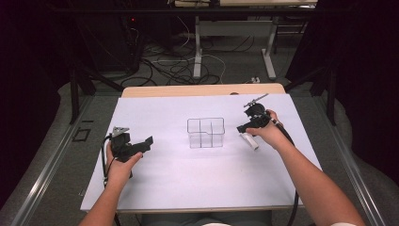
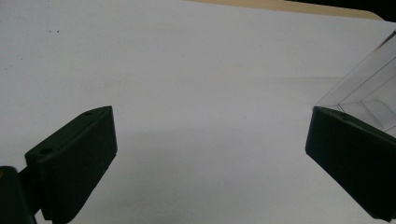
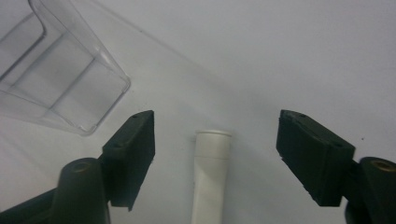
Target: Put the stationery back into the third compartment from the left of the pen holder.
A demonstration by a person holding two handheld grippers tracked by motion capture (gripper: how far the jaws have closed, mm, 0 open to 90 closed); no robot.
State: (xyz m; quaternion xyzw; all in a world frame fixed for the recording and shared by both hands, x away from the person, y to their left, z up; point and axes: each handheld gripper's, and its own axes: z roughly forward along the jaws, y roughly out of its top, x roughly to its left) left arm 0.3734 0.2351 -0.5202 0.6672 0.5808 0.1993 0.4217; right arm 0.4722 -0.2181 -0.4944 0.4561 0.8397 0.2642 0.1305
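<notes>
White tube [image 3: 211, 177] lies on white table cover [image 1: 188, 179], right of centre in high view, just beside person's right hand [image 1: 270, 132]. Right gripper [image 3: 215, 144] straddles tube – jaws part open, gap each side, pads not touching it, nothing gripped. Clear plastic organizer [image 1: 206, 133] with compartments stands at frame centre, near tube, upper left in right gripper view. Left gripper [image 2: 210, 158] at left of high view, low over bare cover – jaws wide apart, empty; organizer corner at right edge of left gripper view.
</notes>
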